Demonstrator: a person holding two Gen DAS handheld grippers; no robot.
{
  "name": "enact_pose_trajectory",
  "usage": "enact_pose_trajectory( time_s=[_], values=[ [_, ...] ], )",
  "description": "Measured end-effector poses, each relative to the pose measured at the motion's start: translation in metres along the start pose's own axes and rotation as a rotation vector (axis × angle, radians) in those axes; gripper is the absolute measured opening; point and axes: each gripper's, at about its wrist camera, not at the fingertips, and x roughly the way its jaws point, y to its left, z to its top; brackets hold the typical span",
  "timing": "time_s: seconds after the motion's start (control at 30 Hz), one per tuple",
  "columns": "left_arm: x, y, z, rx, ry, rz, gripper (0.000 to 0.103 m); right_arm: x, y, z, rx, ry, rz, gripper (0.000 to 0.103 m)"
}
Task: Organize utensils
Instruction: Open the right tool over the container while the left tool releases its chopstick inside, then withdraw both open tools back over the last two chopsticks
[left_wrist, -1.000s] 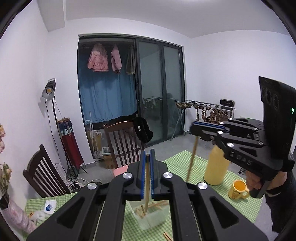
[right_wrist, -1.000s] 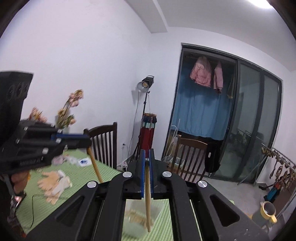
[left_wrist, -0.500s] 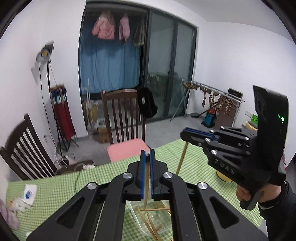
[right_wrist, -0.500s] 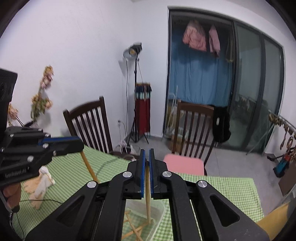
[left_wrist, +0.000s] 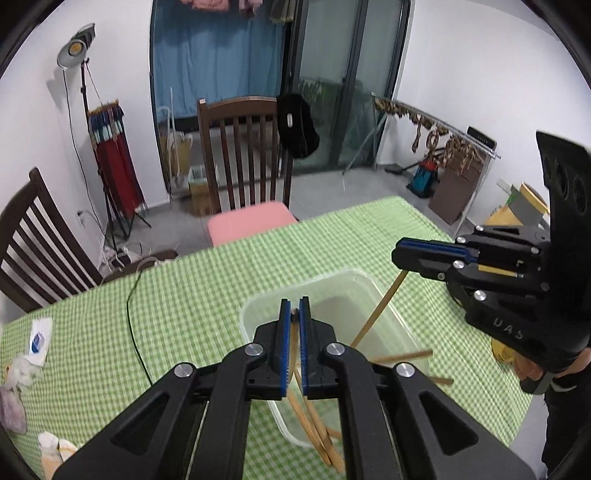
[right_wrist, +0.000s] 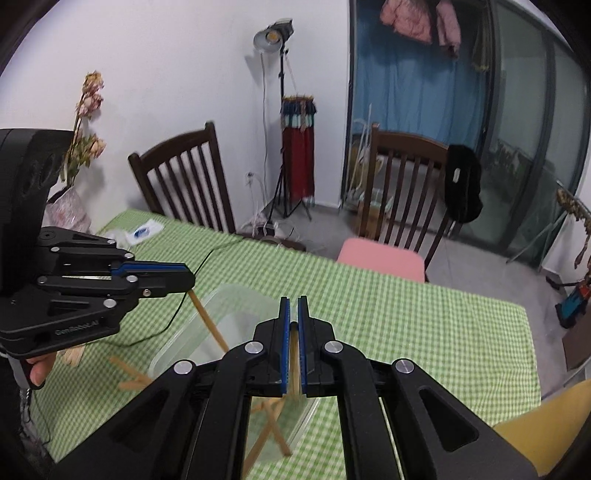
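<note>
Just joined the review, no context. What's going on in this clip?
A person holds a two-finger gripper in each hand over a table with a green checked tablecloth. The left gripper is shut on a wooden chopstick, and the right gripper is shut on a second wooden chopstick. Both sticks angle down into a clear plastic rectangular container that already holds several more chopsticks. Neither stick has been let go yet.
</note>
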Motion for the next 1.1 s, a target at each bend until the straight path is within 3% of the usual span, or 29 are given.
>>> enact_pose_trajectory(
  time_s=[0.13, 0.23, 0.27, 0.4, 0.47, 0.57, 0.8, 0.97, 1.1],
  values=[
    [-0.007, -0.011, -0.017, 0.025, 0.029, 0.006, 0.005, -0.009, 0.003, -0.008, 0.022, 0.060, 0.032, 0.004],
    [-0.025, -0.017, -0.035, 0.025, 0.038, 0.016, 0.037, -0.020, 0.007, -0.016, 0.023, 0.084, 0.033, 0.004],
    [-0.034, -0.019, -0.041, 0.017, 0.036, 0.019, 0.040, -0.026, 0.009, -0.019, 0.024, 0.084, 0.029, 0.004],
    [-0.071, -0.026, -0.060, 0.002, 0.020, 0.019, 0.042, -0.060, 0.021, -0.034, 0.039, 0.056, 0.055, 0.010],
    [-0.091, -0.031, -0.071, 0.000, 0.000, 0.027, 0.046, -0.076, 0.026, -0.040, 0.034, 0.033, 0.046, 0.030],
    [-0.126, -0.037, -0.095, -0.026, -0.049, 0.027, 0.051, -0.105, 0.036, -0.052, 0.032, -0.010, 0.034, 0.035],
    [-0.185, -0.062, -0.199, -0.057, -0.205, 0.065, 0.060, -0.163, 0.064, -0.103, -0.003, -0.093, 0.019, 0.045],
    [-0.208, -0.079, -0.268, -0.081, -0.282, 0.069, 0.066, -0.187, 0.089, -0.152, -0.035, -0.151, -0.031, 0.057],
    [-0.207, -0.092, -0.309, -0.109, -0.330, 0.116, 0.068, -0.197, 0.111, -0.193, -0.051, -0.205, -0.064, 0.066]
  ],
)
